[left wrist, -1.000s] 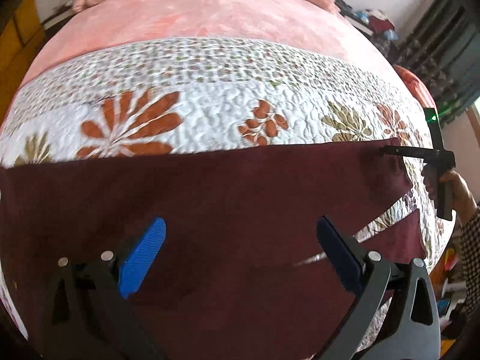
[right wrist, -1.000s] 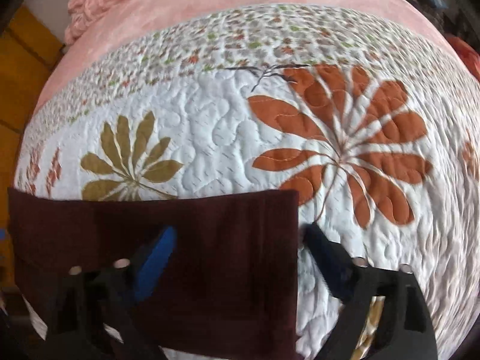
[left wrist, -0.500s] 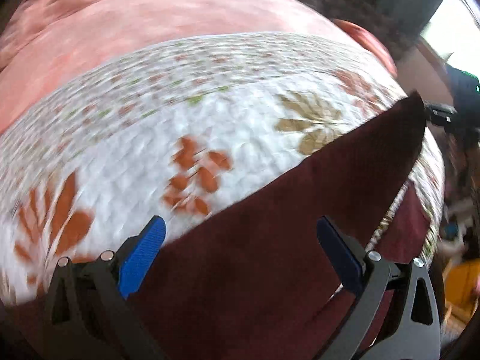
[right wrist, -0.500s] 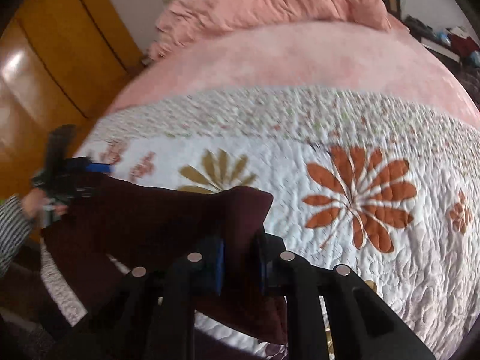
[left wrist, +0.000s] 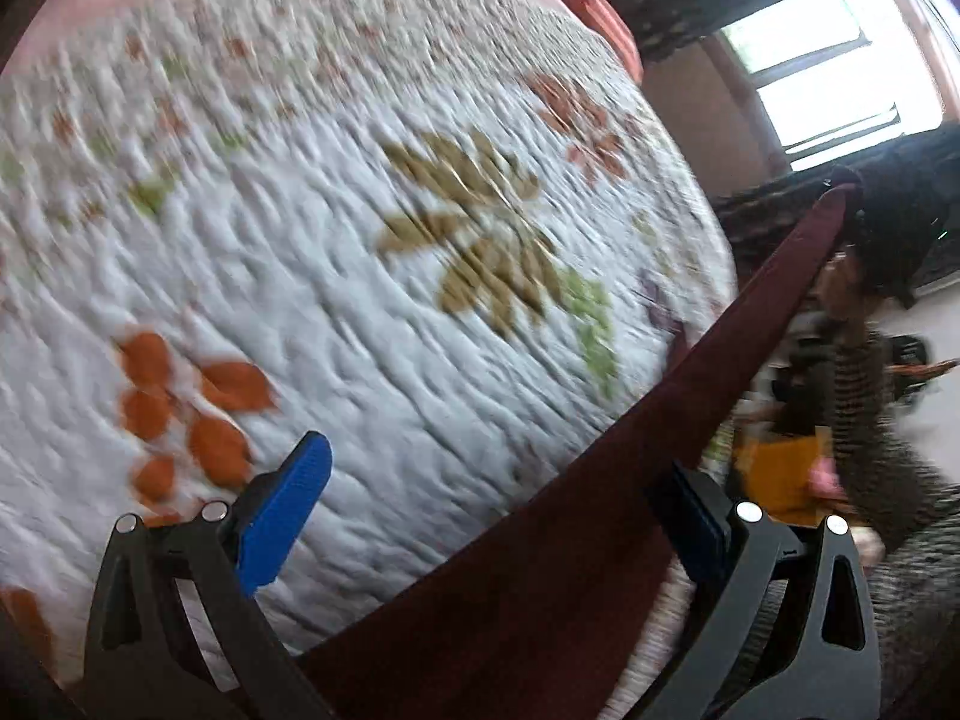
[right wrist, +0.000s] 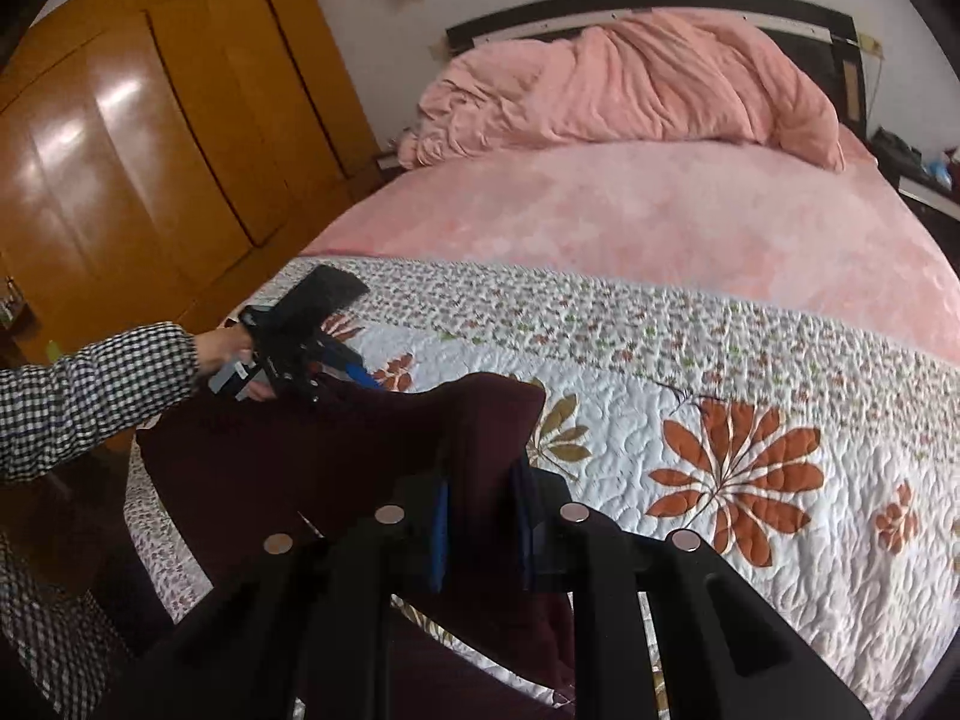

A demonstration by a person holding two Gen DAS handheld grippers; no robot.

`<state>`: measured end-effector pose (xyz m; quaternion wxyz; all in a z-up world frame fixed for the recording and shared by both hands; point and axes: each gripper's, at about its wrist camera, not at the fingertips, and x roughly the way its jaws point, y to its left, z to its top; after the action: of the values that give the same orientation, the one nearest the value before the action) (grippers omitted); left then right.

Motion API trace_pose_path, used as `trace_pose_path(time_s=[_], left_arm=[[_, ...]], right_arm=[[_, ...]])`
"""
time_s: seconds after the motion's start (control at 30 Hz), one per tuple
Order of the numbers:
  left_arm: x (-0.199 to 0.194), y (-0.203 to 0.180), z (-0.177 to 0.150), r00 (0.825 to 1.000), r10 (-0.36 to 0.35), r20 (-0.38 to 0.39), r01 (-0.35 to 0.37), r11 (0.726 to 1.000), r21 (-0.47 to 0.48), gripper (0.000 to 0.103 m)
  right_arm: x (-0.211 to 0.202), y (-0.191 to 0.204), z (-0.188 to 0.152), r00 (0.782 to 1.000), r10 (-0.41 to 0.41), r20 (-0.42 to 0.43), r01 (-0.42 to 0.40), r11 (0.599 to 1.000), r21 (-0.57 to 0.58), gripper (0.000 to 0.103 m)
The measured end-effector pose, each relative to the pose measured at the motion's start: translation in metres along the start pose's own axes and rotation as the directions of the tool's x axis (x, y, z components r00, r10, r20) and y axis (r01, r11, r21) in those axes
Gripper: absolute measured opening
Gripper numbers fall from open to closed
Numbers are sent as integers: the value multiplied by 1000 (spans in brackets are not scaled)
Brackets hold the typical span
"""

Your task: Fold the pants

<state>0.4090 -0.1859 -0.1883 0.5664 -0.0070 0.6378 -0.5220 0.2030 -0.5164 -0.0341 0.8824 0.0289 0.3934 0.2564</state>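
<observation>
Since the earlier frames, our right tongs [right wrist: 480,516] have gone from spread wide over the flat pants [right wrist: 336,456] to clenched on one corner of them, and that corner has come up off the quilt [right wrist: 750,396]. Our left tongs [left wrist: 498,516] have swung toward the edge of the bed, and their view is now blurred.

In the right wrist view, dark maroon cloth is pinched between the 2 blue pads, bunched into a peak just above them. From that peak the pants run away to the left, toward the left tongs [right wrist: 336,360], held by a hand [right wrist: 225,354] in a checked sleeve [right wrist: 90,396]. Their blue tips sit at the far top edge of the cloth, but we cannot tell from here whether they touch it.

In the left wrist view, the left tongs stand released, pads wide apart. The pants [left wrist: 600,510] cross between them as 1 taut diagonal band, rising from the lower middle to the upper right, where the right tongs hold the far end near a window [left wrist: 840,66].

So the long axis of the pants runs straight from 1 pair of tongs to the other. We judge that the left pair is the nearer to the free end, with the cloth edge lying between its pads toward the right one, and that it needs to close there before any fold.
</observation>
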Motion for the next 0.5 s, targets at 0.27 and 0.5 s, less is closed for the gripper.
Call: trace_pose_path(time_s=[0.27,0.5], left_arm=[[-13,-5,-40,1000,28,4,-28,998,-65,24],[-49,-107,-99,873,425,238,-435,900,-10,15]], right_arm=[[7,-7,-9,998,-56,-5,56,997,53,17],[21,-15,-49,993,-119,-25,122,979,164,17]])
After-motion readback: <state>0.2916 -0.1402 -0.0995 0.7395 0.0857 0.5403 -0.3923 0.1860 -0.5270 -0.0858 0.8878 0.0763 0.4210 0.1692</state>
